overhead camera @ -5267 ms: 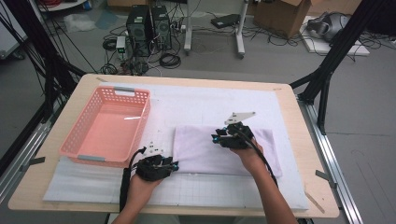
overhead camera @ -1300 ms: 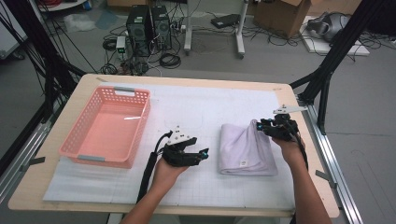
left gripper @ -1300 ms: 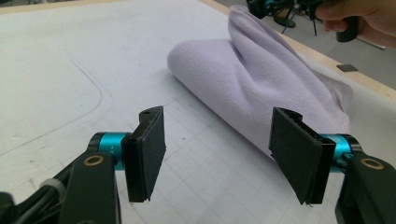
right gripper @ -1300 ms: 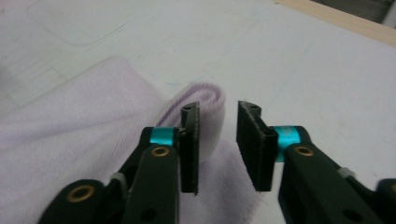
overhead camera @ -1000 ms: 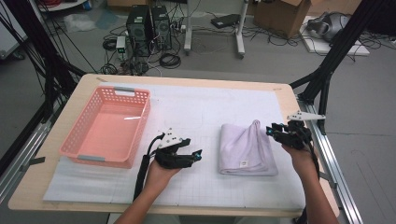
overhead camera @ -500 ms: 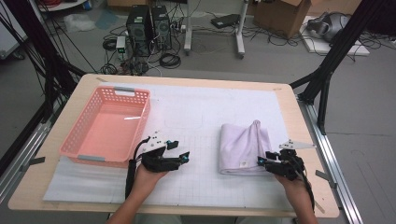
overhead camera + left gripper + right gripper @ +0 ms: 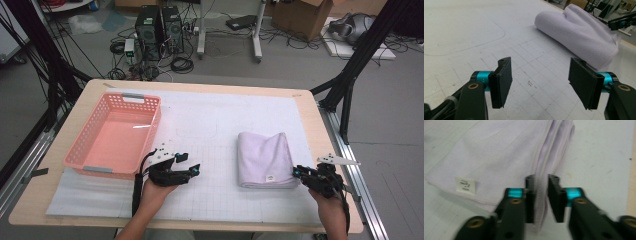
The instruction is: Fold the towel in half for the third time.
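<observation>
A folded lavender towel (image 7: 265,157) lies on the white grid mat (image 7: 210,120), right of centre. My right gripper (image 7: 298,173) is low at its near right corner. In the right gripper view the towel's (image 7: 499,157) stacked edge runs between the jaws of the right gripper (image 7: 541,195). Those jaws have just been closing; they stand narrow and do not visibly squeeze the cloth. My left gripper (image 7: 192,165) rests on the mat next to the basket. It (image 7: 540,82) is open with nothing between its pads, and the towel (image 7: 579,32) lies well beyond it.
A pink basket (image 7: 107,171) stands on the left of the table. A white label (image 7: 465,185) is sewn near the towel's front edge. The table's right edge and a metal rail run close behind my right hand. Cables and computer cases sit on the floor beyond.
My right gripper has come down the towel's right side from its far corner to its near corner and sunk lower. The left hand drew back a little towards the basket, then stayed.
</observation>
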A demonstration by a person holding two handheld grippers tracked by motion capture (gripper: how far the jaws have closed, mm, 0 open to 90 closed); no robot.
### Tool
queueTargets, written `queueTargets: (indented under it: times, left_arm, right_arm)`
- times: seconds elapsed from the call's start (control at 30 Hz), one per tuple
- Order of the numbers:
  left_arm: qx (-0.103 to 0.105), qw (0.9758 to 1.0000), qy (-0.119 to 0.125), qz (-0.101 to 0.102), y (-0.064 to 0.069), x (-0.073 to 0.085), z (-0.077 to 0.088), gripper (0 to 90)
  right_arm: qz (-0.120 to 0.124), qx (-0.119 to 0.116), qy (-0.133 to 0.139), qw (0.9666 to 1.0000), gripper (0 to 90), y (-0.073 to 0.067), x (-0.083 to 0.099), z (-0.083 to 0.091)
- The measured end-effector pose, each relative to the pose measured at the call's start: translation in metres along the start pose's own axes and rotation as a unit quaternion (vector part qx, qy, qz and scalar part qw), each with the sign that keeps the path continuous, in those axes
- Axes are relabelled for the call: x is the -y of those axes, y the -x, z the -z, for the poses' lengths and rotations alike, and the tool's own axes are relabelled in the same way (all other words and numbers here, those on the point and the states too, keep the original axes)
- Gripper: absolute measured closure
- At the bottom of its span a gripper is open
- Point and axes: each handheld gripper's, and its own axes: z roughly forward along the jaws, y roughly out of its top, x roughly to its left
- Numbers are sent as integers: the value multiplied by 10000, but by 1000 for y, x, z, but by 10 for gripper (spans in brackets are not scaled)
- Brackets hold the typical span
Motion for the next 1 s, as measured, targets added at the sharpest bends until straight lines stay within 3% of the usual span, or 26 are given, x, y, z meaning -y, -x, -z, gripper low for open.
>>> queueTargets:
  times: [0.07, 0.17, 0.27, 0.4, 0.47, 0.57, 0.63, 0.7, 0.83, 1.0]
  left_arm:
    - [6, 10000, -8, -3, 1, 0, 0, 358]
    - [0, 10000, -7, -2, 1, 1, -1, 358]
    - [-6, 10000, -13, -5, 1, 1, -1, 358]
    - [-5, 10000, 6, -16, 1, 1, 0, 358]
    - [-9, 10000, 11, -15, 1, 1, 0, 358]
    - [-7, 10000, 14, -23, 1, 1, 1, 358]
    - [-24, 10000, 25, -4, 0, 1, 2, 358]
    - [-33, 10000, 23, 0, 0, 1, 2, 357]
    - [-21, 10000, 16, -29, 1, 1, 2, 356]
    - [-19, 10000, 59, -9, 0, 0, 2, 356]
  right_arm:
    - [0, 42, 246, 9997, 623, -2, -4, 4]
    - [266, -30, 538, 9982, 638, -9, -11, 2]
    - [696, -127, 418, 9966, 681, -18, -16, -19]
    - [936, -116, 219, 9953, 753, -24, -18, -40]
    - [1000, 283, -145, 9945, 772, -21, -15, -47]
    - [634, 361, -299, 9969, 799, -10, -9, -41]
    - [424, 474, -482, 9968, 800, -9, -10, -33]
    - [475, 575, -571, 9956, 780, -10, -12, -28]
    - [592, 387, -46, 9975, 711, -14, -30, -24]
    - [816, 184, 87, 9965, 739, -19, -59, -48]
